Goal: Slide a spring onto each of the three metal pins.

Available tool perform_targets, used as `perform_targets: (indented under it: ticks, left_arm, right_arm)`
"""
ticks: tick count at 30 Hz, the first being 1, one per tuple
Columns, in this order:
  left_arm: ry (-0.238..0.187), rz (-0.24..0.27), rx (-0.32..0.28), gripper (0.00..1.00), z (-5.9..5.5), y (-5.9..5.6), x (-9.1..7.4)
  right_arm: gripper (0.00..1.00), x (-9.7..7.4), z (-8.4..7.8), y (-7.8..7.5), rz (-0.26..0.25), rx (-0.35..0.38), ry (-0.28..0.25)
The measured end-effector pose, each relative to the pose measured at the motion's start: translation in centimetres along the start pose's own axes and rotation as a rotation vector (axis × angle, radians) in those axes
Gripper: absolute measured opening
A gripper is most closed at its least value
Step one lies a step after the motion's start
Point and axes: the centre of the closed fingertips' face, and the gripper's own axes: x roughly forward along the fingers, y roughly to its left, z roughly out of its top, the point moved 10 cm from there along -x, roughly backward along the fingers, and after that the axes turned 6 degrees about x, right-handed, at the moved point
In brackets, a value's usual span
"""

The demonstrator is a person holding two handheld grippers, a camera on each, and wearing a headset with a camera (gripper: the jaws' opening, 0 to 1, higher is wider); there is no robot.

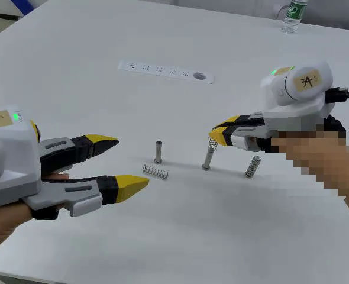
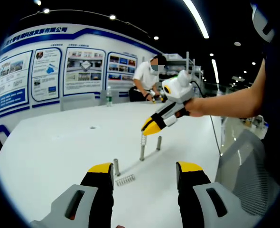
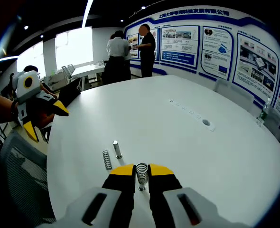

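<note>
Three metal pins stand in a row on the white table (image 1: 74,94). The left pin (image 1: 158,151) (image 3: 116,149) is bare, and a loose spring (image 1: 155,171) (image 3: 107,160) (image 2: 126,180) lies flat in front of it. The right pin (image 1: 253,166) carries a spring. My right gripper (image 1: 216,136) (image 3: 141,171) is shut on a spring (image 3: 141,174) at the top of the middle pin (image 1: 208,158) (image 2: 142,153). My left gripper (image 1: 127,163) (image 2: 144,171) hovers open and empty, left of the loose spring.
A white power strip (image 1: 165,70) lies farther back on the table. A water bottle (image 1: 294,15) stands at the far right edge. People stand beyond the table (image 3: 130,47), near the wall posters.
</note>
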Motion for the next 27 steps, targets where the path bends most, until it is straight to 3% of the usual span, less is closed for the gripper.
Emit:
perform_targets:
  ticks: [16,27]
  left_arm:
    - [0.009,0.006,0.002,0.55,-0.1,0.0,-0.2]
    - [0.012,0.009,0.005,0.56,-0.2,0.1,-0.2]
  right_arm:
    - [0.12,0.7,-0.7,-0.2,0.007,0.019,0.011]
    - [0.12,2.0,-2.0,-0.3,0.005,0.041,0.036]
